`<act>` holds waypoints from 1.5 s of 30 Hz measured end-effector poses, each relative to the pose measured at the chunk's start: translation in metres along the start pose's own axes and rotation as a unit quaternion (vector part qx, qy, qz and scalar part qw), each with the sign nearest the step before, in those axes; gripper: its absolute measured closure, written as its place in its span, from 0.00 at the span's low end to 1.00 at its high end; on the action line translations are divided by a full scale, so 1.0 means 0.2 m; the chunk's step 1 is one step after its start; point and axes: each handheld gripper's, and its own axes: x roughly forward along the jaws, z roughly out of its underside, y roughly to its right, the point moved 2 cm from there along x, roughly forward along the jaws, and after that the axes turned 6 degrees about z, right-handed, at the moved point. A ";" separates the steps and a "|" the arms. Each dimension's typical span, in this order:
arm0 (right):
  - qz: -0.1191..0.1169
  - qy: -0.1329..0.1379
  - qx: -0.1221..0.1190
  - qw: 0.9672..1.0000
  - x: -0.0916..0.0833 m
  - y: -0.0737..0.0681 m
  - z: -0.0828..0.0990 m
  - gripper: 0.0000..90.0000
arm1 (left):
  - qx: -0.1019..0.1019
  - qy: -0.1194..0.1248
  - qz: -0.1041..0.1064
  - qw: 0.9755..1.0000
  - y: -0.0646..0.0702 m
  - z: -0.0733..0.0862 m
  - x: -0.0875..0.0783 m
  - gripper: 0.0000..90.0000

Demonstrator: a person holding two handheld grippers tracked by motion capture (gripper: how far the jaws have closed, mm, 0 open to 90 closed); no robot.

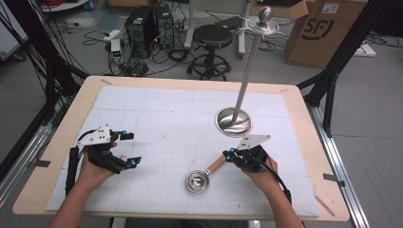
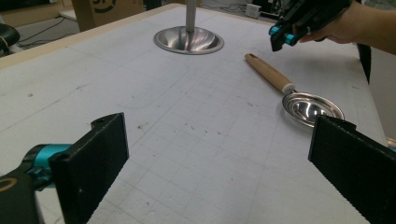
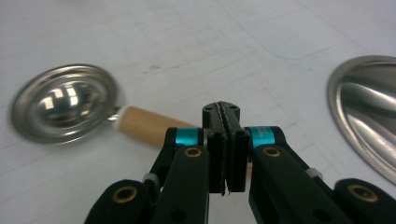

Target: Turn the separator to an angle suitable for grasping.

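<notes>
Black jaws of the left gripper (image 1: 129, 148) stand wide apart near the table's (image 1: 304, 123) left edge, nothing between them. Towards the front edge, mid-table, lies the steel ladle (image 1: 198, 180), its wooden handle (image 1: 216, 164) angled up to the right. Just above that handle's end, the right gripper (image 1: 229, 153) has its jaws pressed together, empty. Behind it stands the steel stand (image 1: 234, 121).

Ladle (image 1: 198, 181): shiny silver bowl, light tan wooden handle. Stand (image 1: 233, 121): polished silver base and pole. Surface (image 1: 171, 137): white covering marked with a faint grid, pale wood edge. Right gripper (image 3: 226, 122): black, with cyan bands.
</notes>
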 end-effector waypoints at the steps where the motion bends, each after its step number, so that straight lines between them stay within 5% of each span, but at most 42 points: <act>1: 0.008 -0.002 0.004 1.000 0.02 0.02 0.00 0.99 | 0.000 -0.002 -0.001 1.000 0.00 0.00 0.00 0.06; 10: 0.016 -0.050 0.026 0.998 0.16 0.07 0.02 0.99 | -0.004 -0.006 -0.001 1.000 -0.01 0.01 0.01 0.06; 24: 0.012 -0.072 0.038 0.997 0.10 0.07 0.09 0.99 | -0.001 -0.004 0.004 1.000 0.01 0.00 0.00 0.06; 29: 0.007 -0.079 0.022 0.997 0.02 0.04 0.13 0.99 | -0.005 0.002 0.005 1.000 0.00 0.00 0.00 0.06; 39: -0.007 -0.064 0.040 0.997 -0.10 0.02 0.19 0.99 | 0.000 0.000 0.006 1.000 0.01 0.00 -0.01 0.06; 45: -0.019 -0.081 0.039 0.996 -0.14 -0.01 0.24 0.98 | -0.002 0.002 0.006 1.000 0.01 0.00 0.00 0.06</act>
